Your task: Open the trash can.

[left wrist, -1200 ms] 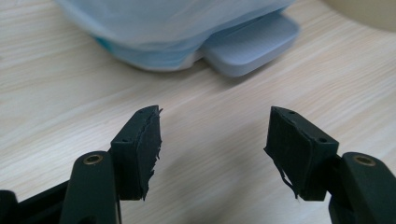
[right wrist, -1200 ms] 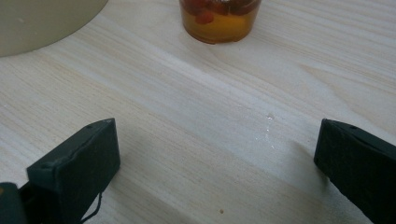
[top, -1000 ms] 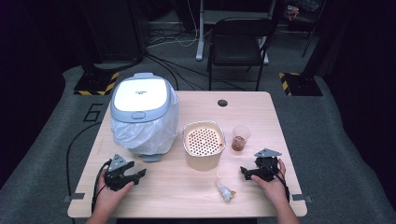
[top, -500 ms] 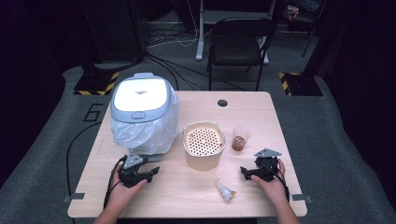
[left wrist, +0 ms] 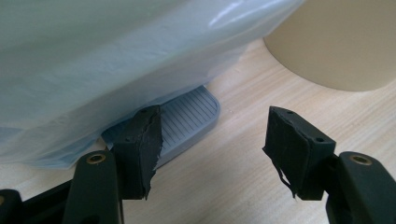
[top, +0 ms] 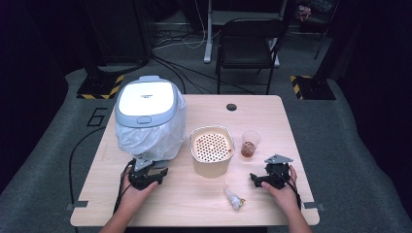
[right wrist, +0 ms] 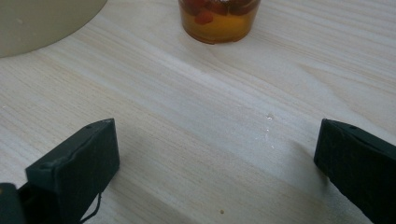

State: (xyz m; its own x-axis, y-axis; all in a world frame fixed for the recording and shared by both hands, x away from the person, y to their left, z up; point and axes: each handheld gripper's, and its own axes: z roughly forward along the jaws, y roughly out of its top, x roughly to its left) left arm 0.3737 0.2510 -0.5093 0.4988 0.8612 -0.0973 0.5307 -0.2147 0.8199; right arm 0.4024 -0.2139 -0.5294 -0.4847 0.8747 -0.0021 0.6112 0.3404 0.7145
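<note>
Left gripper (left wrist: 212, 149): your jaws gape, empty, pedal (left wrist: 187, 119) at 11 o'clock.
Right gripper (right wrist: 215, 158): jaws wide, empty.
Risk: you snag the bag (left wrist: 116, 60).

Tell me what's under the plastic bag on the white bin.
A grey ribbed pedal pokes out from under the plastic bag, resting on the table. The bag covers the white bin's body, so its sides are hidden.

light: bright tabletop, dark surroundings; glare: white lid (top: 146, 97); focus: high view soft
</note>
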